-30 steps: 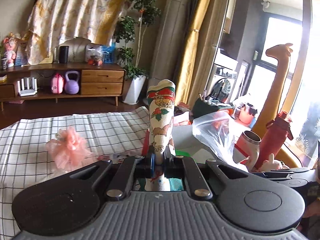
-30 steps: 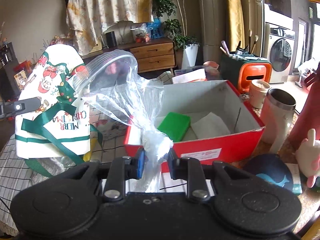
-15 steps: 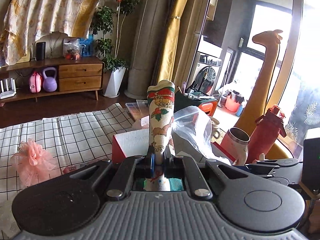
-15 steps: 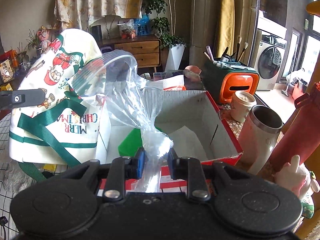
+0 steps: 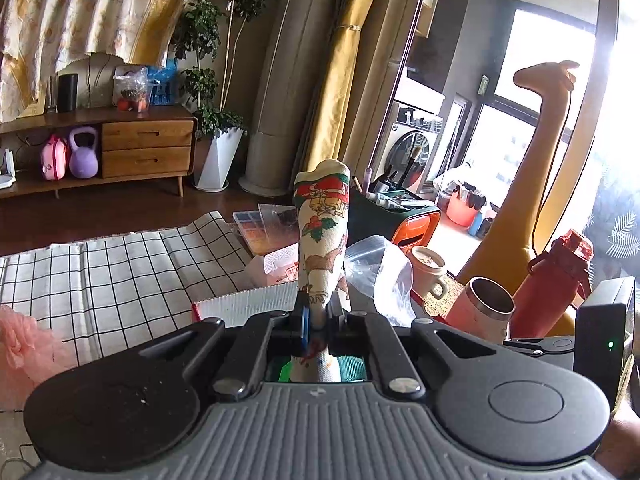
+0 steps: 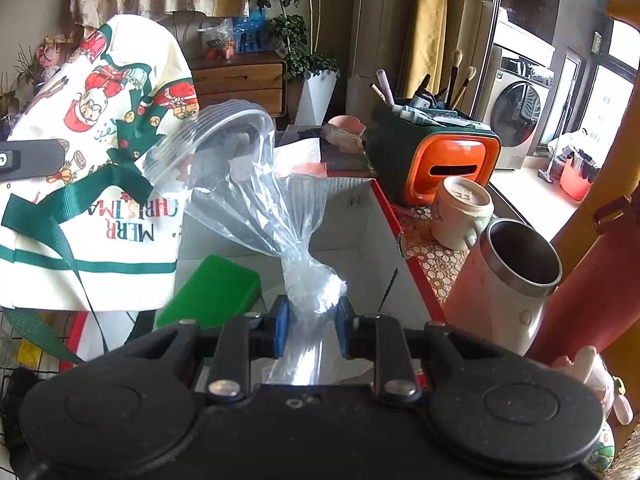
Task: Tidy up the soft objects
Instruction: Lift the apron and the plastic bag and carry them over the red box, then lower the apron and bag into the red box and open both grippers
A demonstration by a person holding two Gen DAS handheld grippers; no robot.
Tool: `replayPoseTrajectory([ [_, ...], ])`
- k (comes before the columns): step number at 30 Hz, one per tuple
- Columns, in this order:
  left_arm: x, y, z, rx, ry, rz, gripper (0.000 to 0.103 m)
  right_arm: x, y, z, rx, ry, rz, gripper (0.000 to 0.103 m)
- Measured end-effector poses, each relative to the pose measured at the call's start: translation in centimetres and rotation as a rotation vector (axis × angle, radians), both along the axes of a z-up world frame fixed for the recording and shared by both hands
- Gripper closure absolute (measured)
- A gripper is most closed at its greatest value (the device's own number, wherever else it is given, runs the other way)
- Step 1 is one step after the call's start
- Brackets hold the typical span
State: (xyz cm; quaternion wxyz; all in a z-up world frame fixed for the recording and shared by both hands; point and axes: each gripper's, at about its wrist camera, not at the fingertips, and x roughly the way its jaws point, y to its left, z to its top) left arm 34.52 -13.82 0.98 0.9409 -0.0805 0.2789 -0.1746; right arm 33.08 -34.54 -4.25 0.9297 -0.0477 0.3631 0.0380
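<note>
With your left gripper [image 5: 318, 316] fingers pinching the limp, light cloth bag [image 5: 322, 240] and your right gripper [image 6: 312, 320] fingers pinching the slippery plastic bag [image 6: 256, 200], hold bunched material.

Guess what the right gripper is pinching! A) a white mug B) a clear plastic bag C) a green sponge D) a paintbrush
B: the right gripper is shut on the bunched end of the clear plastic bag, held over the red box.
</note>
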Motion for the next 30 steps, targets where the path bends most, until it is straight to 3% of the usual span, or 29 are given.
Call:
replayPoseTrajectory([
  [10,4.2,-1.2,-3.9,-0.065,0.119,-0.009,0.095,4.8,-0.5,-1.9,-0.054,0.021,-0.032,0.080],
  [15,5.6,-2.1,-6.0,-0.068,0.169,-0.018,0.095,7.3,-0.5,-3.9,-0.093,0.091,-0.036,0.080],
  [23,6.9,-3.5,-8.3,0.004,0.208,-0.036,0.095,8.6,-0.1,-7.1,-0.134,0.176,-0.007,0.080],
  [30,7.6,-3.9,-10.1,0.075,0.268,-0.056,0.095,8.4,0.8,-7.4,-0.183,0.191,0.062,0.081],
])
